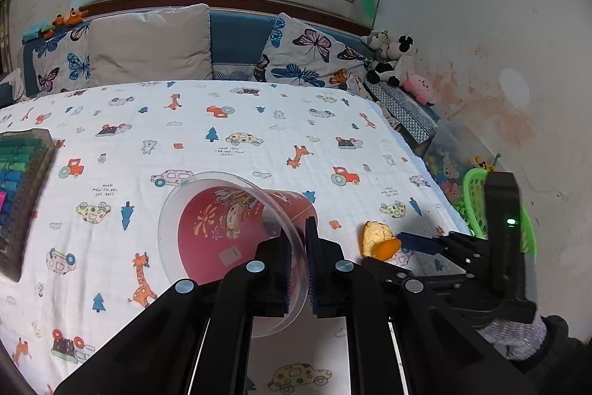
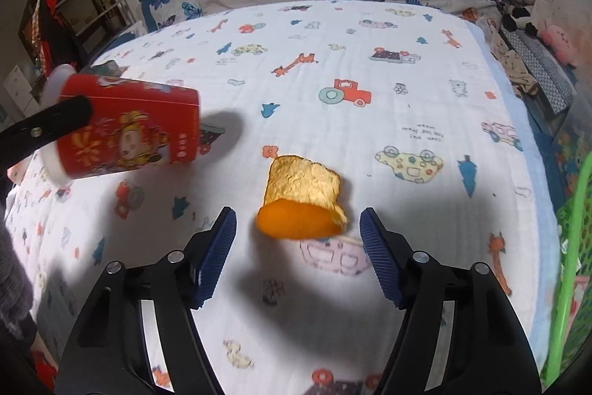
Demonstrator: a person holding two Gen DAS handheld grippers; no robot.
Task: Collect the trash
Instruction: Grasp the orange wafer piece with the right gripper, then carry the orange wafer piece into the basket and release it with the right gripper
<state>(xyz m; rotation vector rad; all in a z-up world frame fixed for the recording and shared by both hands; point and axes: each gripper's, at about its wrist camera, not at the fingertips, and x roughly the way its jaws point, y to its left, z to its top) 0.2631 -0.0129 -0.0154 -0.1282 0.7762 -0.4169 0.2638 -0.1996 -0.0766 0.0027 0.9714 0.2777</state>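
Note:
My left gripper (image 1: 299, 269) is shut on the rim of a clear plastic cup with a red printed sleeve (image 1: 222, 228), held tilted on its side above the bed; the cup also shows in the right wrist view (image 2: 129, 128). An orange peel (image 2: 301, 197) lies on the printed bedsheet, also in the left wrist view (image 1: 379, 239). My right gripper (image 2: 298, 239) is open, its blue pads (image 2: 218, 247) on either side of the peel's near end, just above the sheet. The right gripper also shows in the left wrist view (image 1: 418, 241).
A green plastic basket (image 1: 477, 202) stands at the bed's right edge, also in the right wrist view (image 2: 569, 265). A dark box of coloured pens (image 1: 22, 187) lies on the left. Pillows (image 1: 148, 43) and plush toys (image 1: 392, 62) line the headboard.

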